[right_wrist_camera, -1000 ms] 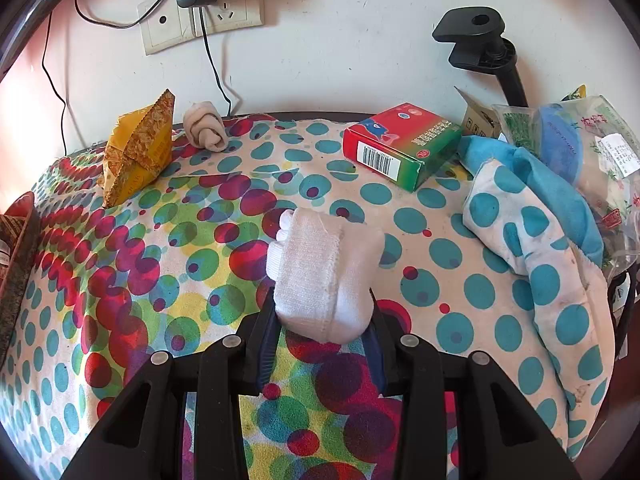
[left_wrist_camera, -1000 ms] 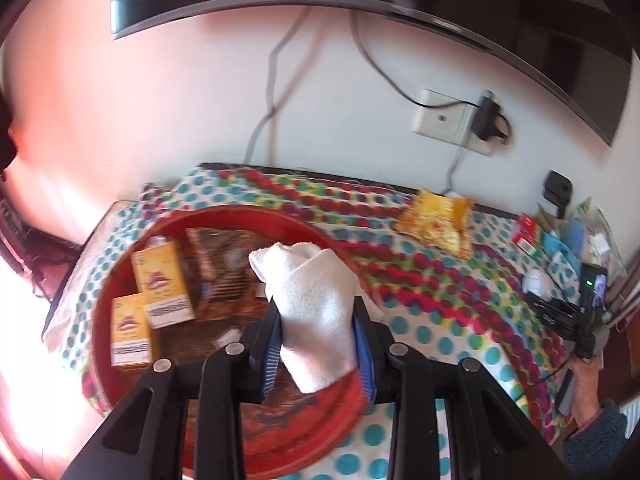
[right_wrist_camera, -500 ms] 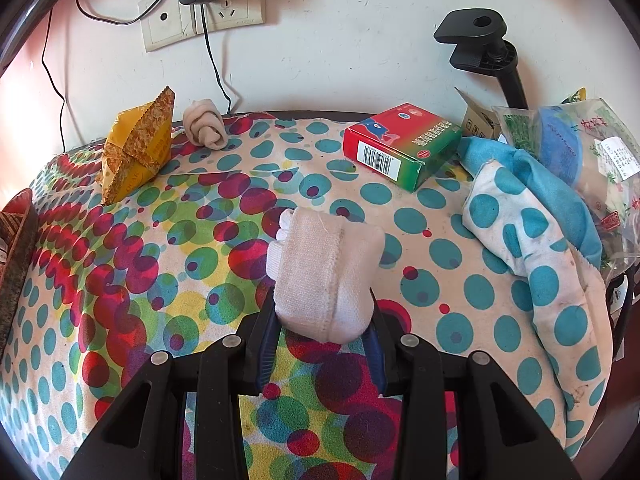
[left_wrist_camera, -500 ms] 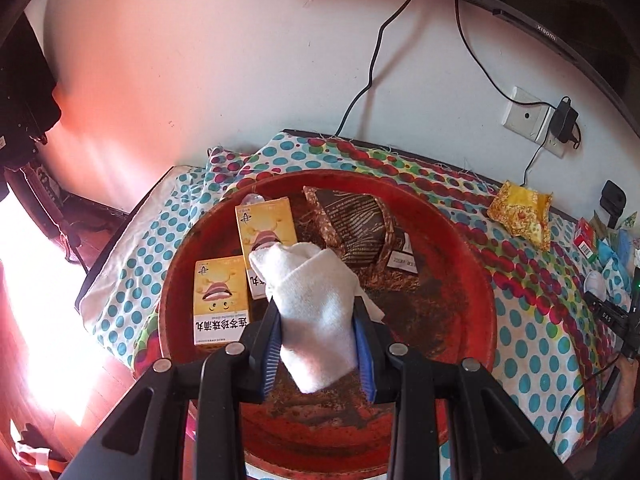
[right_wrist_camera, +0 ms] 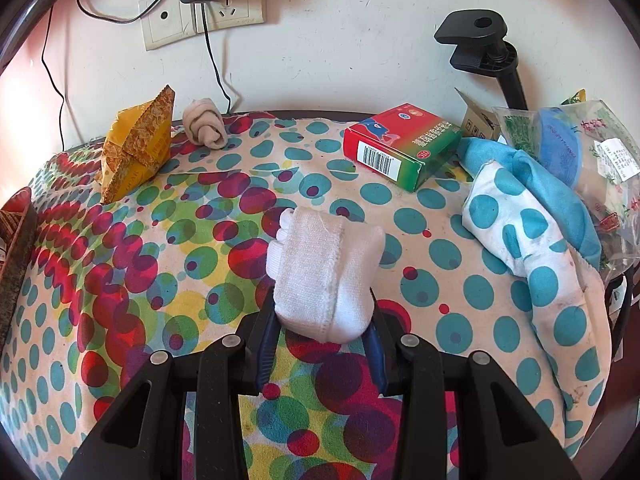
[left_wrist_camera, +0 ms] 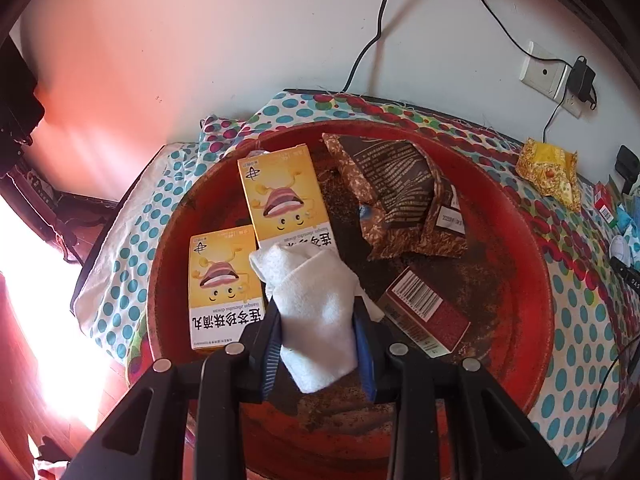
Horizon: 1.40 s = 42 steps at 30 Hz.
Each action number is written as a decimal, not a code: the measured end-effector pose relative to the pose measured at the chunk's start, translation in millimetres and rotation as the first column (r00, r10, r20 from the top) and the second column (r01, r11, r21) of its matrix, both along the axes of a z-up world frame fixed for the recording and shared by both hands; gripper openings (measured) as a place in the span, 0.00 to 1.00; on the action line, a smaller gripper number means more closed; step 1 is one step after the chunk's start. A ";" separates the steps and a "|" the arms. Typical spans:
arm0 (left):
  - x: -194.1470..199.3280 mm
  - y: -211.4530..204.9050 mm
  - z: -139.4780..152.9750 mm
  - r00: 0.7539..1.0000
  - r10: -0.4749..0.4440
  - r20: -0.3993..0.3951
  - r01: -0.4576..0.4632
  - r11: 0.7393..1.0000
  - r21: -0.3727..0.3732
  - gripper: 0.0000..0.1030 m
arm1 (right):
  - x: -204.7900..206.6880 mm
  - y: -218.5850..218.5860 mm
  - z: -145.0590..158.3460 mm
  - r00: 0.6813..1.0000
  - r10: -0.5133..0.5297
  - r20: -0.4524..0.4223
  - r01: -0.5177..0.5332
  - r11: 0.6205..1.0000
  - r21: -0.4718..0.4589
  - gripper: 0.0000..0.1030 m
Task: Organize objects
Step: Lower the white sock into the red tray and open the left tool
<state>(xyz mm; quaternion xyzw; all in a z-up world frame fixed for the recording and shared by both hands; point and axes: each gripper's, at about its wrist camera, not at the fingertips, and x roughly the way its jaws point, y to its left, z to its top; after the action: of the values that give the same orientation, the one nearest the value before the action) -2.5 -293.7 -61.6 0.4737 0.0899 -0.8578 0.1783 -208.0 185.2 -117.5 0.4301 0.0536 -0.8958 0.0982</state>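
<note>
While the left gripper [left_wrist_camera: 318, 344] hangs over the round red tray [left_wrist_camera: 536, 312], its blue pads are clamped on a folded white cloth [left_wrist_camera: 316, 312] — cloth is off the tray floor, held above the near middle. Tray sits on the polka-dot tablecloth [left_wrist_camera: 580, 320] and holds two yellow cartoon-print cartons [left_wrist_camera: 280, 196] side by side on the left, a crumpled brown foil pouch [left_wrist_camera: 396, 196] at the back, and a dark red barcoded box [left_wrist_camera: 424, 316] just right of the held cloth. Yellow snack packet [left_wrist_camera: 550, 170] lies on the tablecloth well to the right of the tray, near the wall.

Right gripper [right_wrist_camera: 322, 334] is clamped on a rolled white sock bundle [right_wrist_camera: 324, 272] — held over the tablecloth, contact with it unclear. Beyond it: red-and-green barcoded carton [right_wrist_camera: 400, 146] toward the back right, a small beige rolled sock [right_wrist_camera: 205, 123] by the wall, just beside the yellow packet. Blue cloth and clear plastic bags [right_wrist_camera: 580, 148] piled at the right edge.
</note>
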 end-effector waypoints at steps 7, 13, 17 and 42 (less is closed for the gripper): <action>-0.2 -3.1 -7.2 1.000 -0.011 0.011 0.012 1.000 -0.008 0.34 | -0.3 0.9 0.2 1.000 0.000 0.000 0.000 1.000 0.002 0.35; -1.1 -0.8 -11.3 0.999 -0.025 0.023 0.026 0.999 -0.030 0.36 | -1.0 3.3 0.1 1.000 0.001 0.000 -0.001 1.000 0.003 0.36; 1.2 -0.1 -7.9 1.000 -0.015 0.007 0.015 1.000 0.007 0.38 | -1.1 4.2 0.0 1.000 0.002 0.000 -0.002 1.000 0.004 0.36; 0.3 94.6 24.1 0.976 -0.121 -0.179 0.122 0.993 -0.007 0.42 | 4.8 4.1 3.9 0.999 0.018 -0.045 -0.019 1.000 -0.023 0.32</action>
<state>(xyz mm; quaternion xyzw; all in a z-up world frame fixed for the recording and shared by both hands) -2.2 -199.0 -37.5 0.3998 0.0783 -0.9059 0.1157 -203.2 189.3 -113.6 0.4083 0.0494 -0.9048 0.1100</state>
